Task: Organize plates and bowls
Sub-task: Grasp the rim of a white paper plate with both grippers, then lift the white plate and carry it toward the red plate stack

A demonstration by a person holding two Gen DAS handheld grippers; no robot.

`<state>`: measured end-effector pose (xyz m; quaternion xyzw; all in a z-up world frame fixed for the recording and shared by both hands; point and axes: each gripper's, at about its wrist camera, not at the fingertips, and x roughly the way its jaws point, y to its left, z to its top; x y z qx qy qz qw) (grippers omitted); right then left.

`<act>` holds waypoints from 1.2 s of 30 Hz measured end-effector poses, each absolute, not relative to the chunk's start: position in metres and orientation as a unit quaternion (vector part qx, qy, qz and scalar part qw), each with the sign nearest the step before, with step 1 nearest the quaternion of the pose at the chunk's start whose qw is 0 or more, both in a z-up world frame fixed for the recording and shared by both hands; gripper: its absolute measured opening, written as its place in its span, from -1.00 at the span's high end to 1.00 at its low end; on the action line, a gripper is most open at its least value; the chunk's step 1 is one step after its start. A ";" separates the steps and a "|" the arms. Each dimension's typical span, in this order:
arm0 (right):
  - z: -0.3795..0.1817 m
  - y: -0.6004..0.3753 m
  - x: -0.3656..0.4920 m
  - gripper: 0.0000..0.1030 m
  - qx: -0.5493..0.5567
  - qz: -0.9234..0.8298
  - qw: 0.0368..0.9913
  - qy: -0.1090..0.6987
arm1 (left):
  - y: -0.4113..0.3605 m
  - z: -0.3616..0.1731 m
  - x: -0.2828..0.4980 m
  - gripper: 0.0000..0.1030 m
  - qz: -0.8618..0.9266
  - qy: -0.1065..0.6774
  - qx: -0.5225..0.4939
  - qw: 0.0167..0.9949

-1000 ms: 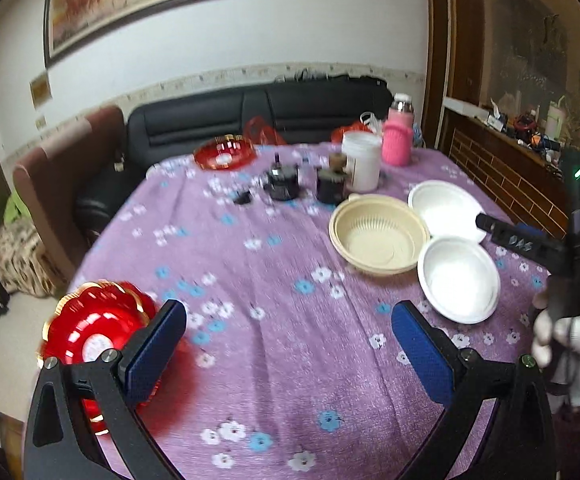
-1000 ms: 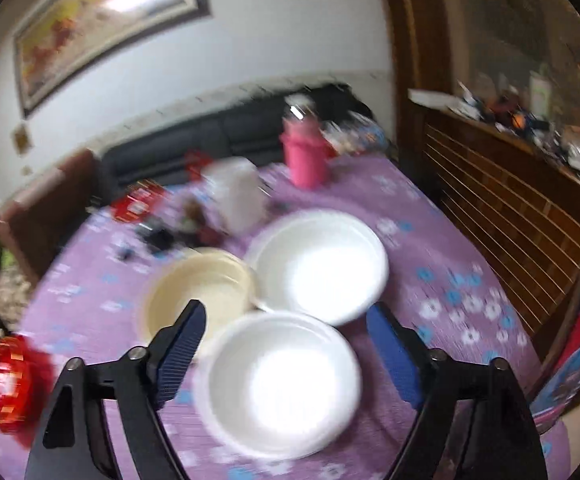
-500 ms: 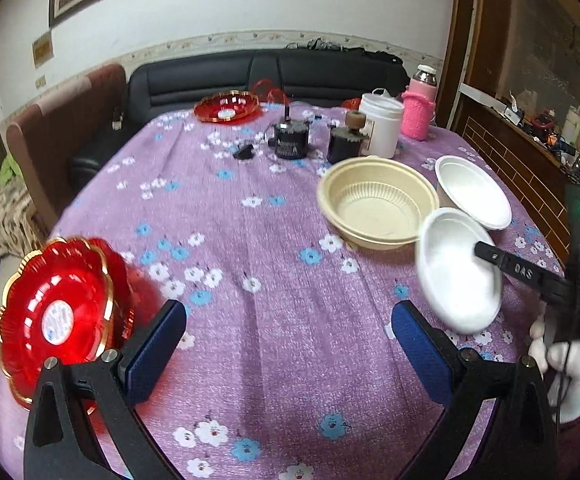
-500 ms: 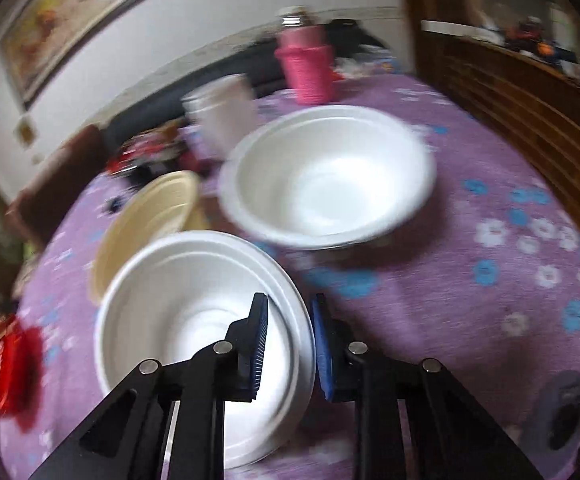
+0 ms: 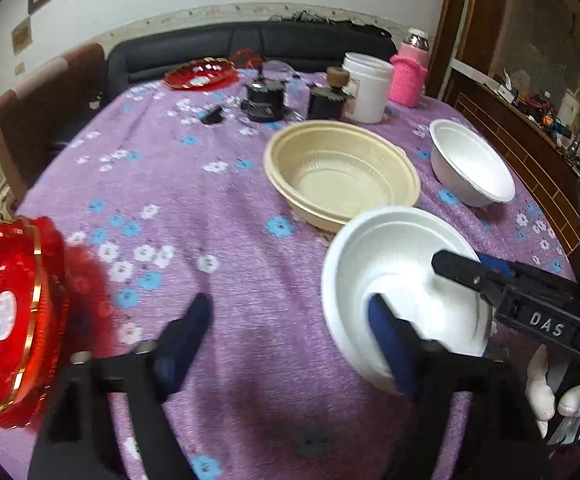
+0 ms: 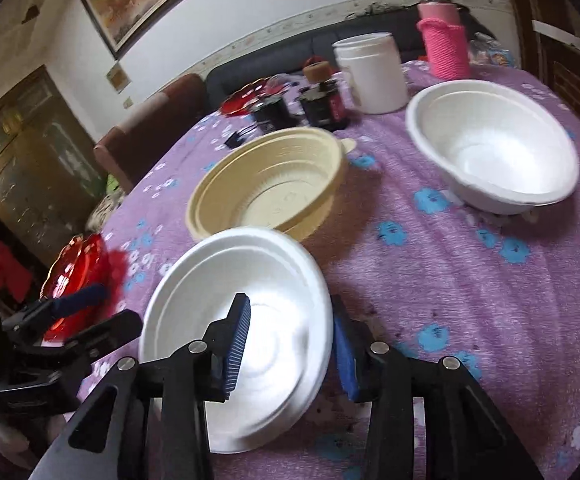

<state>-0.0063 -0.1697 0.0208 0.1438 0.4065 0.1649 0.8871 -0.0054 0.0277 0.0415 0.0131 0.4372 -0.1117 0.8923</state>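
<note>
White bowl (image 6: 250,300) tilted up off the purple cloth (image 6: 469,300), rim between the right gripper's (image 6: 290,344) jaws.
Right jaws opening, pads straddle the rim with a gap showing. Left gripper (image 5: 290,332) closing on nothing, just beside the bowl. Beige bowl (image 5: 341,172) touches it behind; second white bowl (image 5: 469,168) apart; red plate (image 5: 10,320) at cloth edge.

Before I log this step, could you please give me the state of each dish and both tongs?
near white bowl: empty, tilted, rim between the right tongs.
far white bowl: empty, upright on the table.
beige bowl: empty, upright.
near red plate: empty, at the table edge.
right tongs: opening, astride that rim.
left tongs: closing, nothing between them.
</note>
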 end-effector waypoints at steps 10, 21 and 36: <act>0.018 -0.178 0.000 0.25 0.149 0.127 0.891 0.411 | 0.006 0.025 0.014 -0.26 -0.128 0.462 0.003 0.878; 0.015 -0.161 -0.003 0.59 0.118 0.135 0.891 0.417 | 0.000 0.007 0.020 0.65 -0.137 0.489 0.004 0.862; 0.026 -0.130 -0.018 0.73 0.112 0.165 0.896 0.397 | 0.034 0.056 -0.020 0.64 -0.111 0.434 -0.004 0.894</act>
